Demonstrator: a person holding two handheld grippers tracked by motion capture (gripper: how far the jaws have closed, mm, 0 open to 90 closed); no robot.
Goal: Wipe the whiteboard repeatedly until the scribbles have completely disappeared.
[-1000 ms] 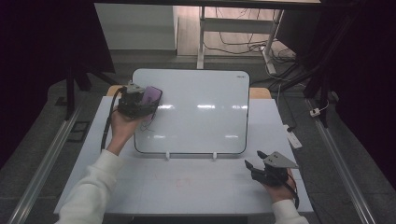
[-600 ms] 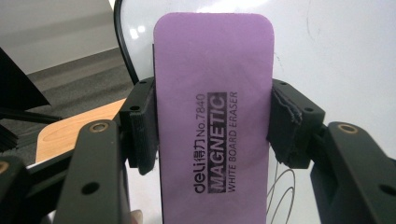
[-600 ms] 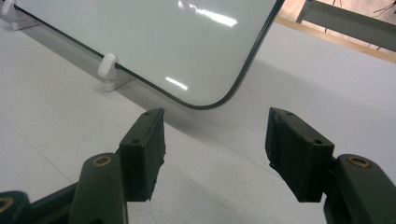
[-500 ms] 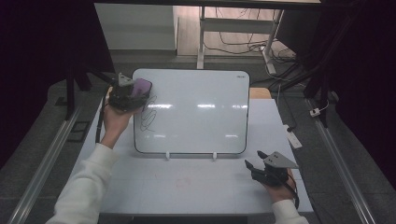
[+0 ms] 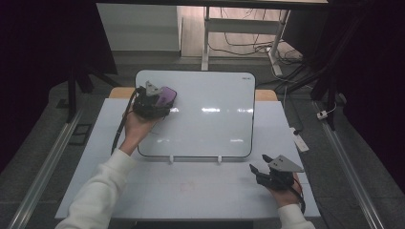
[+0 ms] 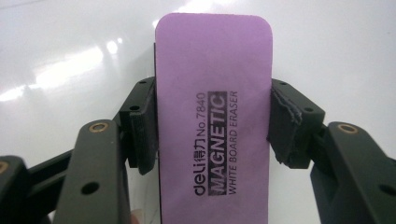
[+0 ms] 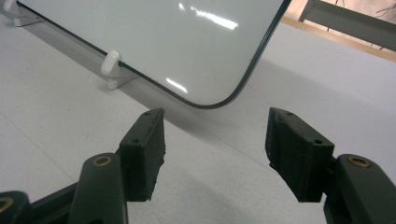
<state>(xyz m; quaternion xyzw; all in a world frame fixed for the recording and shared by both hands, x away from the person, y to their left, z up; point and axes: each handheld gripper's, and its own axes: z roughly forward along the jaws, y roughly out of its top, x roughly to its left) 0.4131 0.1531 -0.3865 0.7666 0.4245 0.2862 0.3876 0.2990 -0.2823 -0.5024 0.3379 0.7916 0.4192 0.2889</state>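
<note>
Purple eraser (image 6: 213,116), pinched across its width by the jaws of the left gripper (image 5: 154,101), lies flat against the upper-left area of the whiteboard (image 5: 210,119). We judge this a wiping step; faint marks show below the eraser in the high view, so the next stroke likely calls for drawing it down with steady pressure. Left forearm reaches forward, wrist bent toward the board. Right gripper (image 7: 212,149) rests on the table (image 5: 191,191) near the board's lower-right corner, jaws spread, holding nothing.
</note>
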